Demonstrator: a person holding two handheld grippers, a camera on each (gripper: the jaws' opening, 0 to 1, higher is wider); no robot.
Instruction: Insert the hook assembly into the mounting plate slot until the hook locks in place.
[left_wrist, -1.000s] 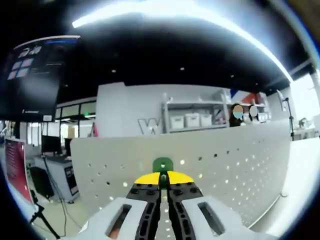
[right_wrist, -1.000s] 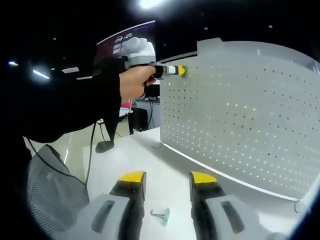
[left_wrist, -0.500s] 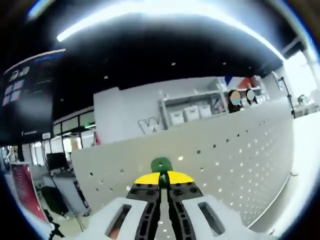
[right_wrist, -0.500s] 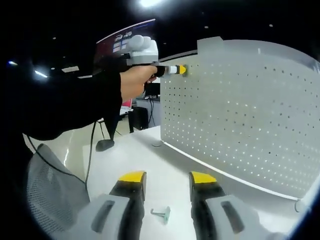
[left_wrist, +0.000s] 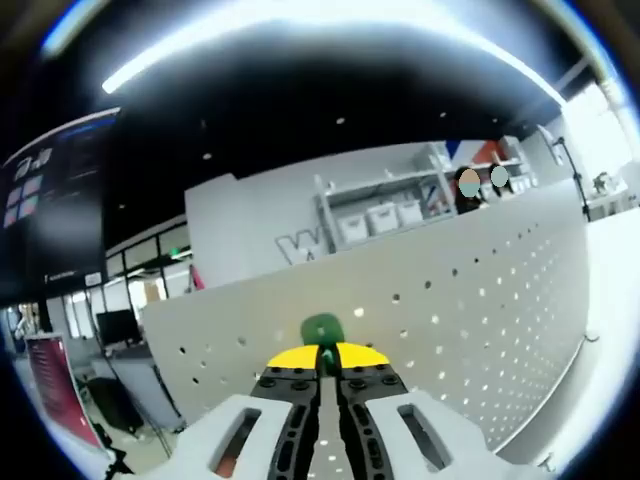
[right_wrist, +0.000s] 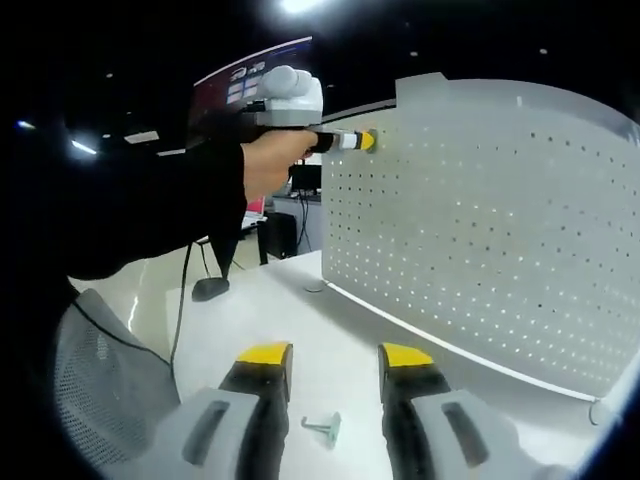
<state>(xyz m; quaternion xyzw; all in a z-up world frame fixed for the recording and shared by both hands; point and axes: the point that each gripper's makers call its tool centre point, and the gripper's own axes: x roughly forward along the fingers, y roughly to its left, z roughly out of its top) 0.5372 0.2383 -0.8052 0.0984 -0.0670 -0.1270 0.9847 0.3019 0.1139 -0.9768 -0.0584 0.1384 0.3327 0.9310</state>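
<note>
While the right gripper (right_wrist: 337, 362) gapes over the white table (right_wrist: 300, 320), the left gripper (left_wrist: 322, 358) pinches what seems a green hook (left_wrist: 321, 329) at the pegboard (right_wrist: 480, 230).

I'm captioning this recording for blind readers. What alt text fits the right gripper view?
A person's hand presses the left tongs against the top edge of an upright white perforated panel. In the foreground the right tongs hang open over a white table, a small grey hook piece lying between their yellow-tipped jaws.
</note>
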